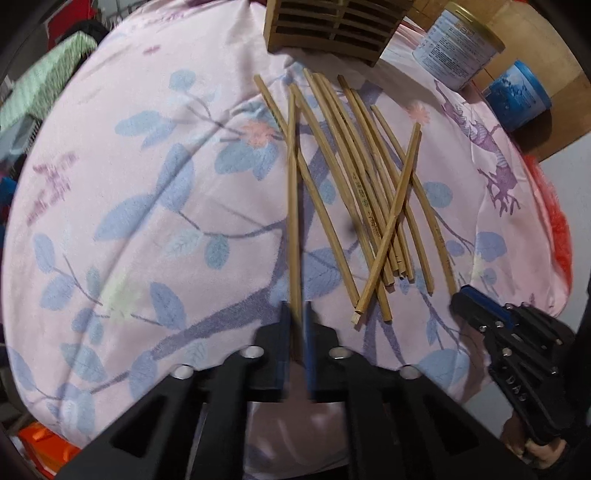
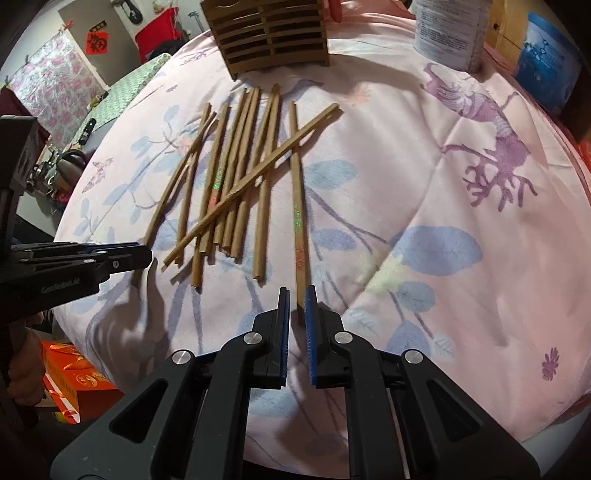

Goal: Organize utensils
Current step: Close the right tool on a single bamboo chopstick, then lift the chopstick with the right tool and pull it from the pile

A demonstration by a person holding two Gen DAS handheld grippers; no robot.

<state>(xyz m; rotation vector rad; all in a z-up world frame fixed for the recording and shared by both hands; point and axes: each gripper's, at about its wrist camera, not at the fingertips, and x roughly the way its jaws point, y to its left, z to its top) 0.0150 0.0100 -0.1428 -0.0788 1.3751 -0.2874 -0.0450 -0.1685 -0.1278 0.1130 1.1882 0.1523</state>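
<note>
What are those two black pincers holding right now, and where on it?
Each gripper has the near end of one chopstick between its fingers: the left gripper the leftmost chopstick, the right gripper the rightmost chopstick. Whether they pinch tight is unclear.

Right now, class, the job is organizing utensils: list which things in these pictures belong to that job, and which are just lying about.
Belong to the job:
chopsticks, scattered on the cloth
wooden holder behind them
left gripper, jaws around one chopstick's end
right gripper, jaws around another's end

Just lying about:
white tin
blue tub
flowered cloth
orange box
</note>
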